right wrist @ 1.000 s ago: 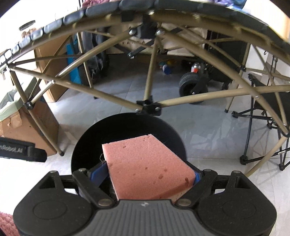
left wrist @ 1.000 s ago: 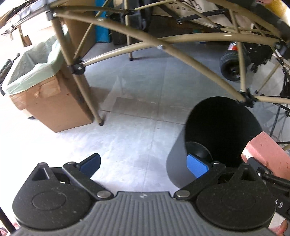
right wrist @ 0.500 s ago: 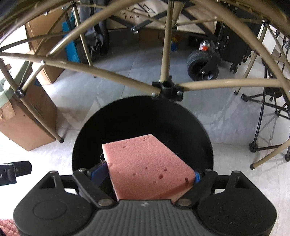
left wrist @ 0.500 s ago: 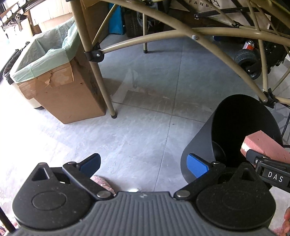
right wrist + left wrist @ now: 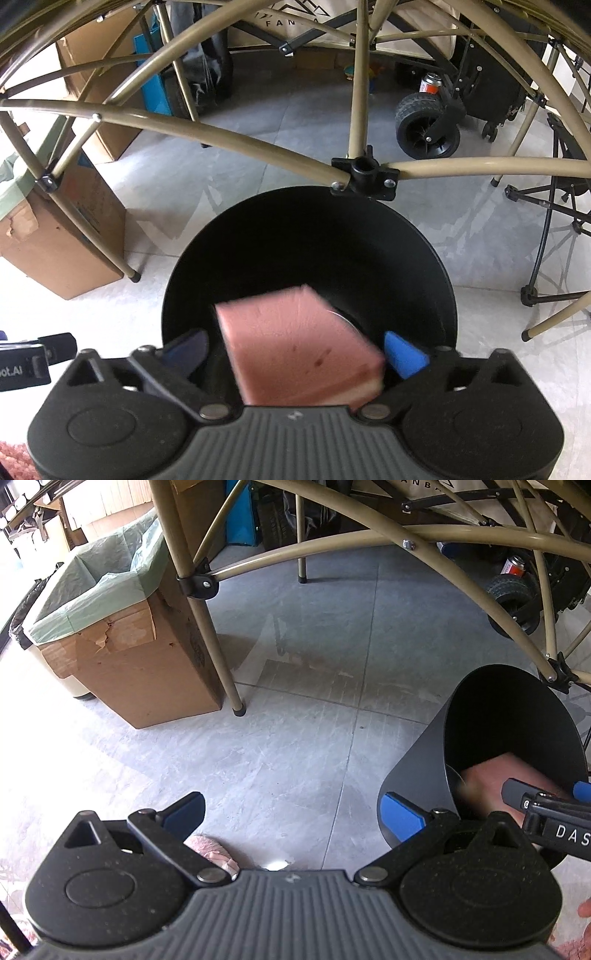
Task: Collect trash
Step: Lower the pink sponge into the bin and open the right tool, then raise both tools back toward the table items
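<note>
Over the black bin (image 5: 310, 258), the right gripper (image 5: 295, 354) has its jaws opening; the blurred pink sponge (image 5: 299, 347) sits loose between them, inside the bin mouth. Left gripper (image 5: 291, 812), fingers spread and empty, hangs over grey floor; cardboard box (image 5: 125, 657) at ten o'clock.

The left gripper (image 5: 291, 812) has a ribbed grey housing with a small pale mark at its top edge; beside that housing sit two speckled black round discs, each with a raised circle; black link arms, pinned by silver rivets, carry blue fingertip pads (image 5: 402, 814); the right gripper (image 5: 295, 354) is built the same; its side bar bears white letters "DAS".
</note>
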